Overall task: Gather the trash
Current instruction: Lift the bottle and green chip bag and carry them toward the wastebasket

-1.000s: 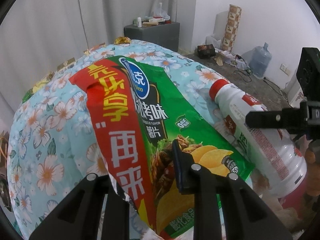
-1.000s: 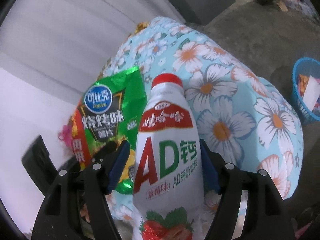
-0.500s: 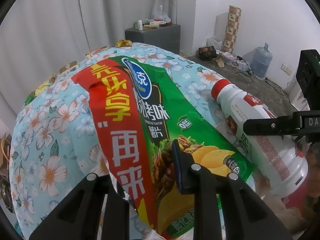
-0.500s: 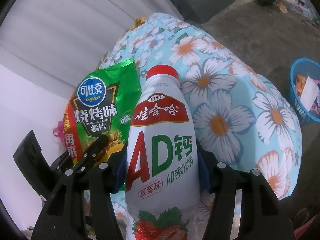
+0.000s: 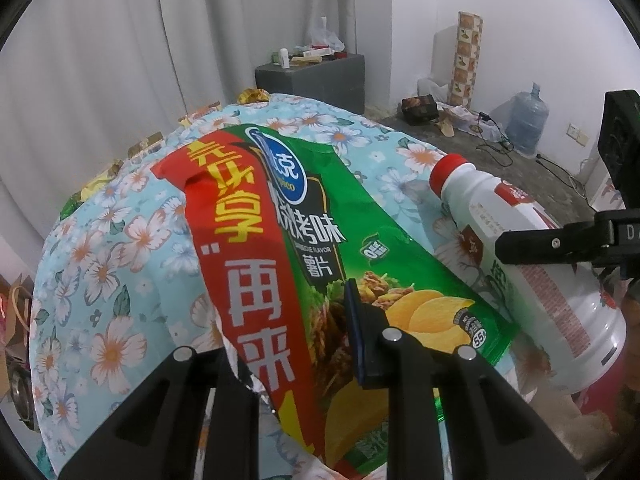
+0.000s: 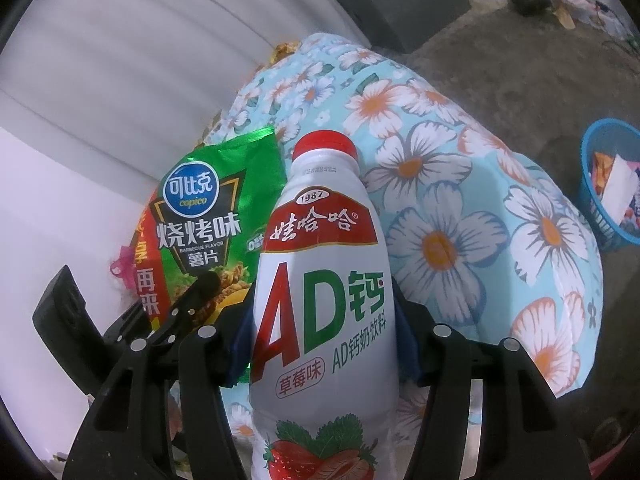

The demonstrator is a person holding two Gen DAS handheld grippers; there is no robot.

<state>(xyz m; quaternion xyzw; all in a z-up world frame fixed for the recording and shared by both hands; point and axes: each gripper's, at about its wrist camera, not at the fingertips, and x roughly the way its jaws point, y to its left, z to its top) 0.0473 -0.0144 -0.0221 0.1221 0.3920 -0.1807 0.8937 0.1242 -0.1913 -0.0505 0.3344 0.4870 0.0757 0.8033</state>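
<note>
A table under a pale-blue floral cloth (image 5: 120,240) carries the items. Gold and green wrappers (image 5: 148,146) lie along its far edge by the curtain. On the concrete floor (image 6: 520,60) stand a grey cabinet (image 5: 316,80), 1 water jug (image 5: 528,120) and 1 blue basket (image 6: 592,216) holding scraps.

Both grippers (image 5: 288,344) (image 6: 324,336) are black plastic (silver screw heads), with blue-padded jaws.

Crumpled green-and-red foil crisp bag (image 5: 320,248), lifted above the floral cloth; beside it, white plastic drink bottle (image 6: 324,288), red cap, strawberry label, capped.
</note>
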